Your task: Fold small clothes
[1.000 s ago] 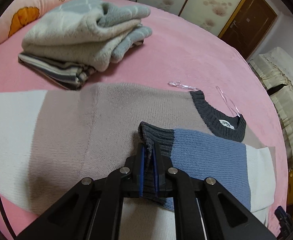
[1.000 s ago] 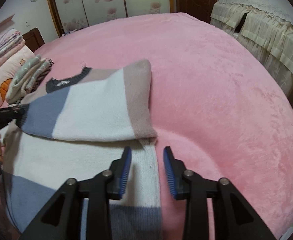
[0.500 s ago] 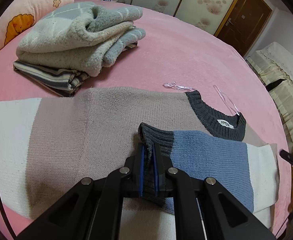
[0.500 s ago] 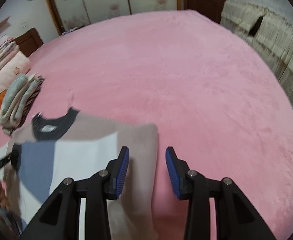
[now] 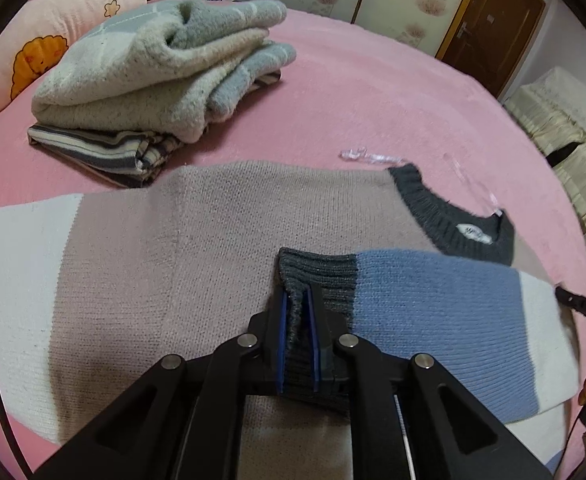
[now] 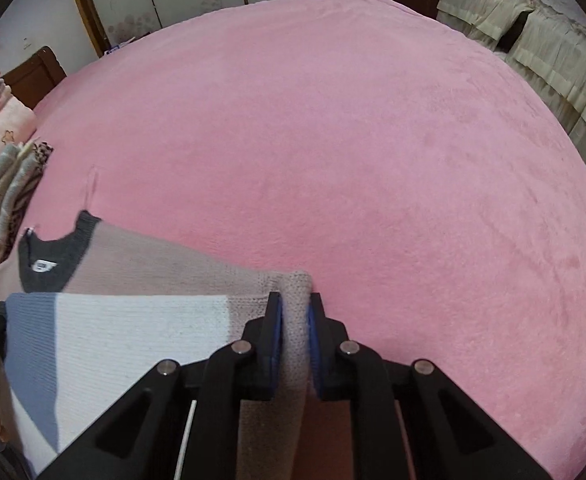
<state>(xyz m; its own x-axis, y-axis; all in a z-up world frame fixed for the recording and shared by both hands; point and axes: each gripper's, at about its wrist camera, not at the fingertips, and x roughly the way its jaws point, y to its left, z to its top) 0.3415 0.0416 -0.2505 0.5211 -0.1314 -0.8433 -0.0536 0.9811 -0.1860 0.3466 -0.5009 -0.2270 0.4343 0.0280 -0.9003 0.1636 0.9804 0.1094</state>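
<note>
The left gripper (image 5: pixel 297 330) pinched the dark grey ribbed cuff (image 5: pixel 313 276) of a sleeve folded across the colour-blocked knit sweater (image 5: pixel 197 248), which lay flat on the pink plush bedspread (image 6: pixel 373 140). The right gripper (image 6: pixel 295 322) was closing its jaws on the taupe shoulder fold (image 6: pixel 295 300) at the sweater's outer edge, knit already bunched between the pads. The step looked like securing both ends of the folded sleeve. The next move would call for even tension while settling it flat. Farther off sat a stack of folded fleecy garments (image 5: pixel 165 68).
</note>
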